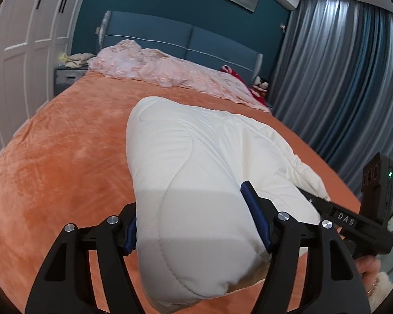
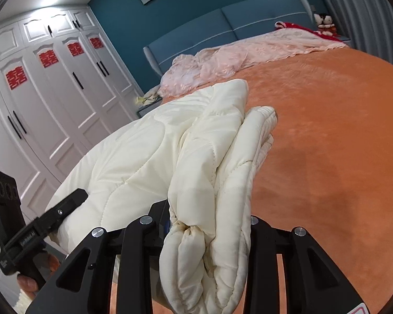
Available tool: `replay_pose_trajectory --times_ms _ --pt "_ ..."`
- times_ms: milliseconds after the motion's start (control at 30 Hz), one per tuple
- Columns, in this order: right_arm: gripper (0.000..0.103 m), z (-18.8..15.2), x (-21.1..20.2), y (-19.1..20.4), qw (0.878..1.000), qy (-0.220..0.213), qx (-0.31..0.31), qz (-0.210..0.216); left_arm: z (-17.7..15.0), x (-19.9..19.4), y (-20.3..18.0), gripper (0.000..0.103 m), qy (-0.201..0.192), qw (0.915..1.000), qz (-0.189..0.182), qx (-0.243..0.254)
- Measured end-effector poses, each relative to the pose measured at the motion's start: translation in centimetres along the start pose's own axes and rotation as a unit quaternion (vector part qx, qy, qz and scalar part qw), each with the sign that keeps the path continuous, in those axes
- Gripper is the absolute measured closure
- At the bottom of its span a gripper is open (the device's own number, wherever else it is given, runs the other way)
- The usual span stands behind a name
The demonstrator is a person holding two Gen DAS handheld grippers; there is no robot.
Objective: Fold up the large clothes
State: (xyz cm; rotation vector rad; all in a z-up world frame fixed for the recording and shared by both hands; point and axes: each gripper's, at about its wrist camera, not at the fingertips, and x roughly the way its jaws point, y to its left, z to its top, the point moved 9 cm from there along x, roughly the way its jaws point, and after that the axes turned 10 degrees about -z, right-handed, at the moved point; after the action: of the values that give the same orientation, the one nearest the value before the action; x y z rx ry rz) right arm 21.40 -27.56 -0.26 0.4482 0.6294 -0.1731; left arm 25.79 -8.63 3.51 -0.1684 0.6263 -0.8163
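A cream quilted padded coat [image 1: 186, 141] is bunched up above the orange bed cover [image 1: 65, 157]. In the left wrist view my left gripper [image 1: 194, 209] is shut on a thick rounded fold of it, with a blue pad [image 1: 256, 217] pressing on each side. In the right wrist view my right gripper [image 2: 209, 225] is shut on a gathered, layered edge of the coat [image 2: 144, 157], which hides its fingertips. The coat hangs between both grippers, lifted off the bed. The right gripper's body [image 1: 353, 222] shows at the right edge, and the left gripper's body [image 2: 39, 225] at the lower left.
A crumpled pink lace spread [image 1: 170, 70] lies along the blue headboard [image 1: 186, 36]. White wardrobe doors [image 2: 52, 99] line one side and grey curtains [image 1: 340, 78] the other. A nightstand [image 1: 68, 78] stands by the bed's far corner. Red items [image 2: 325, 30] sit by the far pillow end.
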Motion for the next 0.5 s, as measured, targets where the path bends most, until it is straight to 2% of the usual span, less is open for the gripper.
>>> replay_pose_trajectory --times_ms 267,400,500 --pt "0.072 -3.6 8.1 1.7 0.998 0.054 -0.017 -0.016 -3.1 3.7 7.8 0.037 0.033 0.9988 0.026 -0.023" --pt "0.071 -6.2 9.9 1.7 0.997 0.075 -0.02 -0.023 -5.9 4.5 9.8 0.037 0.05 0.9978 0.029 -0.03" --pt "0.066 -7.8 10.6 1.3 0.995 0.092 -0.009 -0.02 -7.8 4.5 10.5 0.034 0.056 0.9973 0.032 -0.036"
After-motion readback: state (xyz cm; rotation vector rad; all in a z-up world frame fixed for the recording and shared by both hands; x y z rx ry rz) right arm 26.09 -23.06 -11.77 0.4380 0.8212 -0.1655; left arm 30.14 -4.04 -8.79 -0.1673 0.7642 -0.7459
